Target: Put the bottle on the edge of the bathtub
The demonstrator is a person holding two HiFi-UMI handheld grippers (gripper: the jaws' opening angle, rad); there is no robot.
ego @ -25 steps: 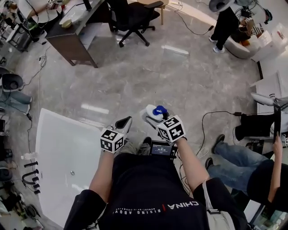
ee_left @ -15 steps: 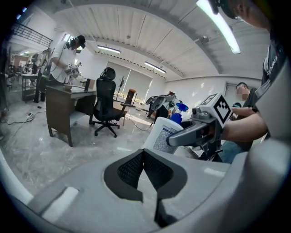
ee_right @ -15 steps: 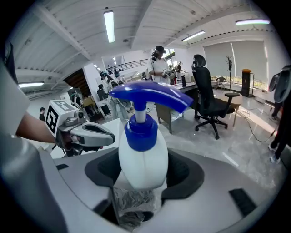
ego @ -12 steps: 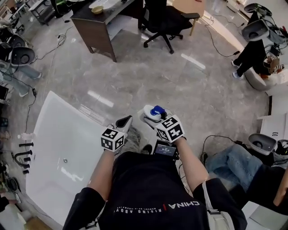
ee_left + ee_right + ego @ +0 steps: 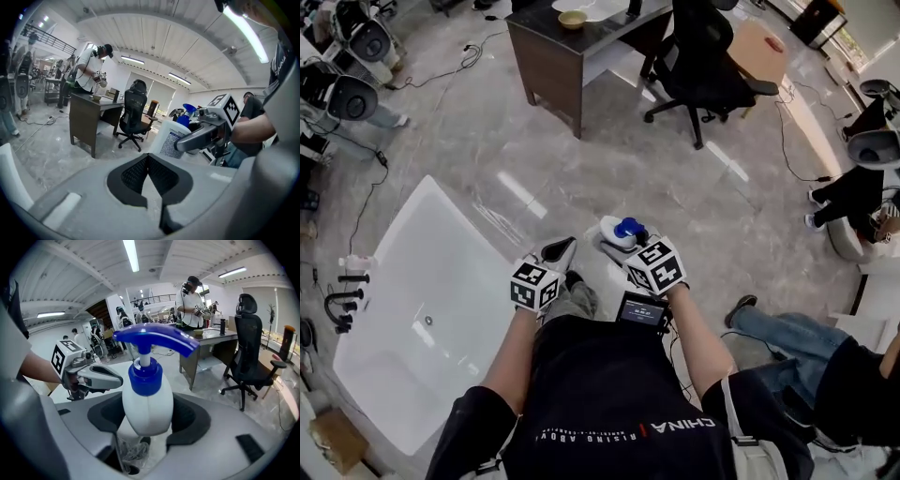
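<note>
Marble floor (image 5: 609,159), bathtub (image 5: 483,253) left; bottle (image 5: 147,401) clamped in right tongs (image 5: 617,240).

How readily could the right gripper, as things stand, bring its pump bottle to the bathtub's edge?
Probably yes. The right gripper holds the pump bottle over bare floor, and the bathtub rim lies to its left. Only the left gripper, shut and empty, hangs between them and may need to shift.

Desk (image 5: 551,58): dark, at the top, bowl (image 5: 573,18) on it.
Office chair (image 5: 711,64): black, just right of the desk.
Floor (image 5: 628,169): glossy grey marble.
Seated person (image 5: 783,330): jeans, lower right.
</note>
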